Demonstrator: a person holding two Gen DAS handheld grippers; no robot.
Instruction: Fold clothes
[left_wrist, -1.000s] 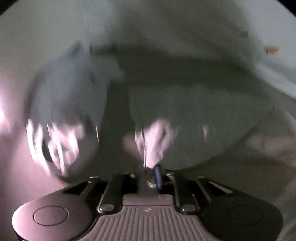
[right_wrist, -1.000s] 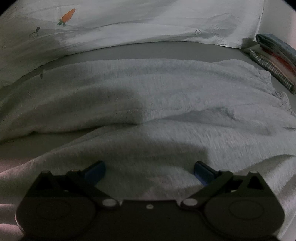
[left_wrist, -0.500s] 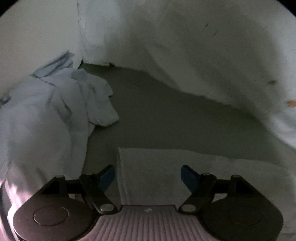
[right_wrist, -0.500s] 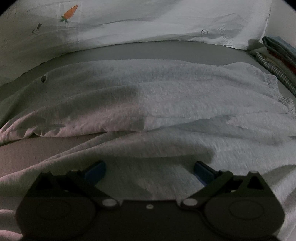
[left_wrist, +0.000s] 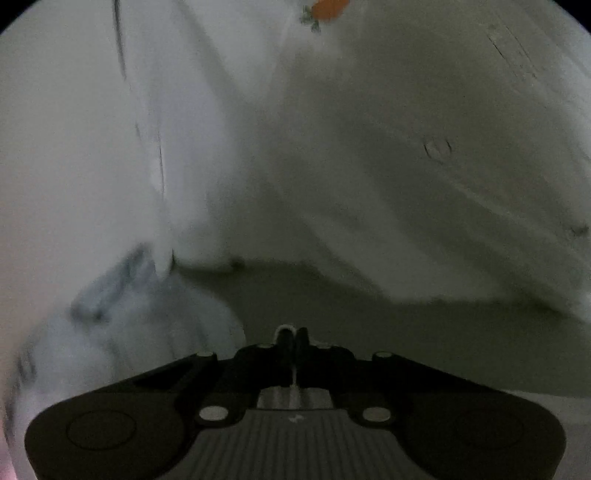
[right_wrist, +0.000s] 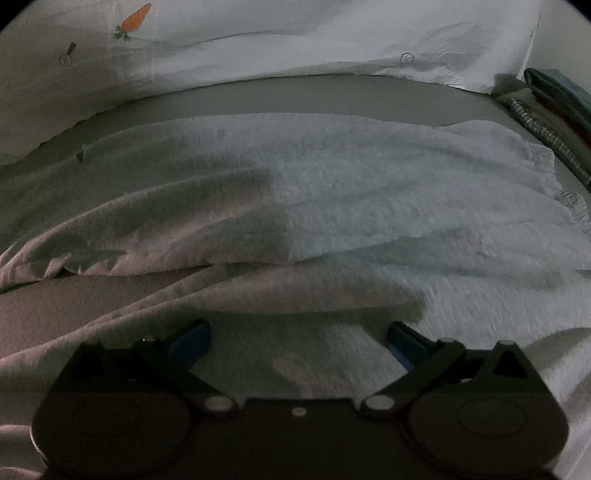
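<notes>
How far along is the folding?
Done: a folded stack lies at right. In hand: left gripper has just closed, seemingly on a white cloth edge; right gripper hangs open over the grey garment. Left: that garment lies spread, unfolded; a crumpled pile waits.

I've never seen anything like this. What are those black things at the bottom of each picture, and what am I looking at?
There is no robot here. A person holds a tool with two fingers in each hand, and a small camera on each tool looks forward along them. One picture comes from the left tool, the other from the right.

The right gripper is open, its blue-tipped fingers spread over a grey garment lying rumpled on a grey surface. The left gripper has just been closing and is shut. A thin pale sliver of cloth shows between its fingers, seemingly that garment's edge.

Behind are a white sheet printed with carrots, a pile of folded clothes and a crumpled pale blue heap.
</notes>
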